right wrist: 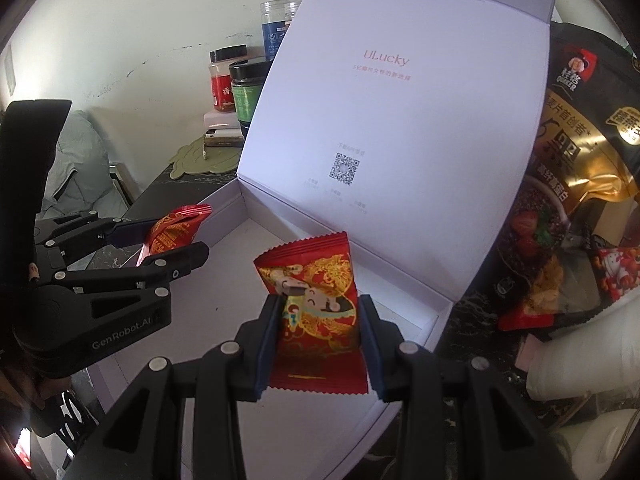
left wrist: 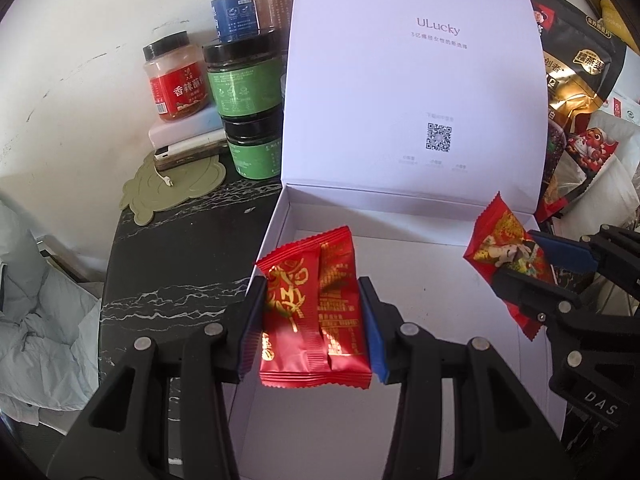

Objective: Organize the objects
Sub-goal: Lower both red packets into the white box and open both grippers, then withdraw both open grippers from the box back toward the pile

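- Jaws of the left gripper point(left wrist: 312, 320) are clamped on a red snack packet point(left wrist: 314, 312), held above the near left part of the open white box point(left wrist: 460, 256).
- Jaws of the right gripper point(right wrist: 320, 340) are clamped on a second red packet point(right wrist: 316, 312) with a cartoon figure, above the box's right side.
- Jars point(left wrist: 244, 76) stand far left on the dark tabletop point(left wrist: 180, 248).

Black marble-patterned table point(left wrist: 168, 276): carries open white box point(left wrist: 400, 360), olive mat point(left wrist: 176, 184), lower green jar point(left wrist: 252, 148) of a stack, black oatmeal bag point(right wrist: 576, 168). Box sits right of mat.
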Tool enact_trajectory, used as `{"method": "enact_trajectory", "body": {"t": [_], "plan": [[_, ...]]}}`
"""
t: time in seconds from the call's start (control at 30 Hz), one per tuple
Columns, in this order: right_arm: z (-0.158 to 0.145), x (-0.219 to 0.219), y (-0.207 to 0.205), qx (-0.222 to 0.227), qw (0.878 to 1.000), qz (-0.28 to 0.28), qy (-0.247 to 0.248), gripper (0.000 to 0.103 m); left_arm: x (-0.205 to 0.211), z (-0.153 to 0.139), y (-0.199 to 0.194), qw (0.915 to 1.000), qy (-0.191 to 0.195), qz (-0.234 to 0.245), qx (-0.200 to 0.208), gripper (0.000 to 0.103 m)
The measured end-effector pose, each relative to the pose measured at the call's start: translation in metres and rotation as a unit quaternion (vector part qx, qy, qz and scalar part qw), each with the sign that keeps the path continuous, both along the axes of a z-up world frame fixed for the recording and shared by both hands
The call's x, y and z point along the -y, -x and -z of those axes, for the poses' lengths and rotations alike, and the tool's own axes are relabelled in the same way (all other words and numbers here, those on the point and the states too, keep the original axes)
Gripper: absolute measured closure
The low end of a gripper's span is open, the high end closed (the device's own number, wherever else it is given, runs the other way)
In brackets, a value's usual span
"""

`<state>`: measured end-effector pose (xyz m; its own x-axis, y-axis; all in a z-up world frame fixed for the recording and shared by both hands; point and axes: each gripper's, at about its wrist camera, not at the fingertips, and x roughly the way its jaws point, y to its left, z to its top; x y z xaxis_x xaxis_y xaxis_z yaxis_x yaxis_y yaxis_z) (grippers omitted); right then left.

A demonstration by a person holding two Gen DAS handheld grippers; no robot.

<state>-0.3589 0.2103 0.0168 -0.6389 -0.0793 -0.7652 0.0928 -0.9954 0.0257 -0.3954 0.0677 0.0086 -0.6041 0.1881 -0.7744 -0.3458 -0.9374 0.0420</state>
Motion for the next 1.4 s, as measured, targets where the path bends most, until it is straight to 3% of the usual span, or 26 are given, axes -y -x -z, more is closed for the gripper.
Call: {"method": "enact_trajectory", "body": {"t": [0.13, 0.2, 0.37, 1.1, 1.4], "plan": [[-0.007, -0.003, -0.004, -0.011, 1.0, 0.012, 0.008, 0.055, 0.001, -0.007, -0.005, 1.0, 0.002, 0.002, -0.009, 0.055], [-0.012, -0.004, -0.007, -0.014, 1.0, 0.014, 0.011, 0.054, 0.004, -0.013, -0.009, 0.9998, -0.008, 0.002, -0.017, 0.043], [-0.026, -0.006, -0.016, -0.027, 0.999, 0.022, 0.006, 0.053, 0.007, -0.031, -0.018, 0.9989, -0.015, -0.001, -0.044, 0.029], [-0.08, -0.003, -0.069, -0.082, 0.996, 0.026, -0.001, 0.04, 0.03, -0.095, -0.065, 0.9948, -0.03, -0.031, -0.092, 0.027], [-0.099, 0.002, -0.094, -0.092, 0.995, 0.024, 0.005, 0.031, 0.038, -0.113, -0.092, 0.9934, -0.023, -0.039, -0.105, 0.013]]}}
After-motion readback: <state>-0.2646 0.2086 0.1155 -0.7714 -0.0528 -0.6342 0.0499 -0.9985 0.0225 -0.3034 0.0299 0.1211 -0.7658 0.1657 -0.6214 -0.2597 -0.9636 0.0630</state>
